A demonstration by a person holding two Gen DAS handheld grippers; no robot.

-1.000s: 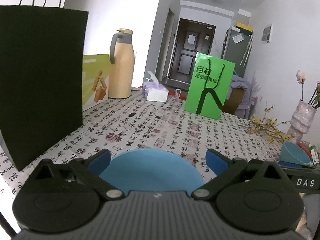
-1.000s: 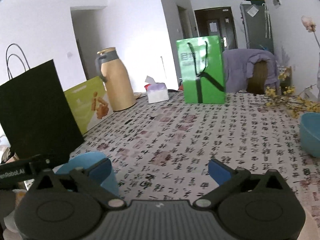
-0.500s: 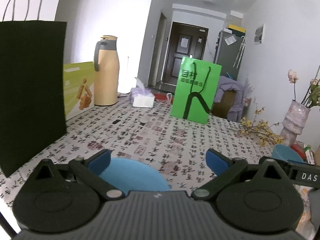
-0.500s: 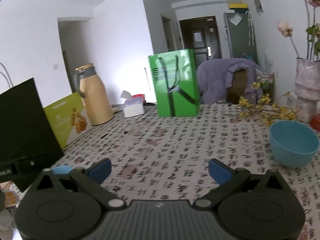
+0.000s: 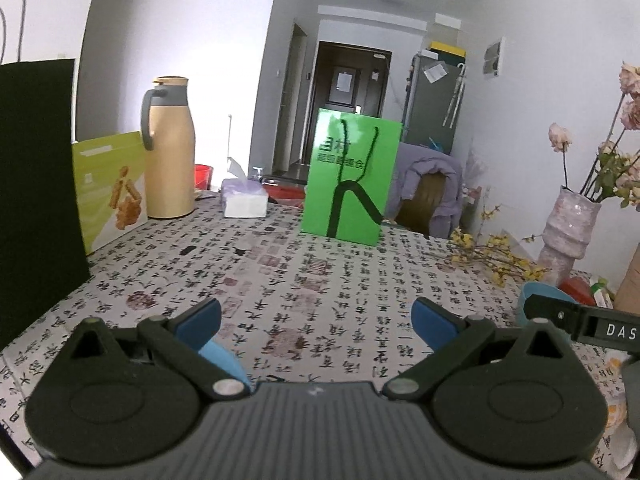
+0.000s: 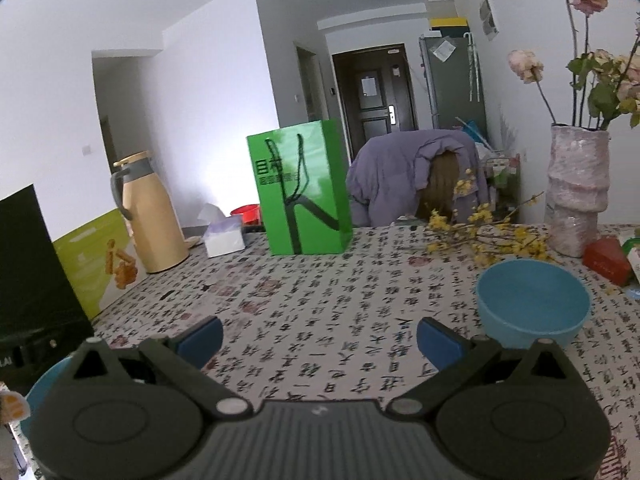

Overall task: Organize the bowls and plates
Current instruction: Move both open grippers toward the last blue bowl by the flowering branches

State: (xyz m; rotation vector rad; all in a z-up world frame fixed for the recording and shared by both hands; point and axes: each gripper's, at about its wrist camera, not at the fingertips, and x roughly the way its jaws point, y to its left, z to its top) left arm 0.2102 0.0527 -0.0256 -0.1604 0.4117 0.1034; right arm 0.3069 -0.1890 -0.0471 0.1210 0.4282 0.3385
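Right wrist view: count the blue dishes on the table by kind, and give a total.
Bowl: 1
Plate: 1 (only its edge shows at lower left)
Total: 2

White walls enclose the room. A dark entrance door stands at the far end, with a grey refrigerator to its right. A purple garment drapes a chair behind the desk.
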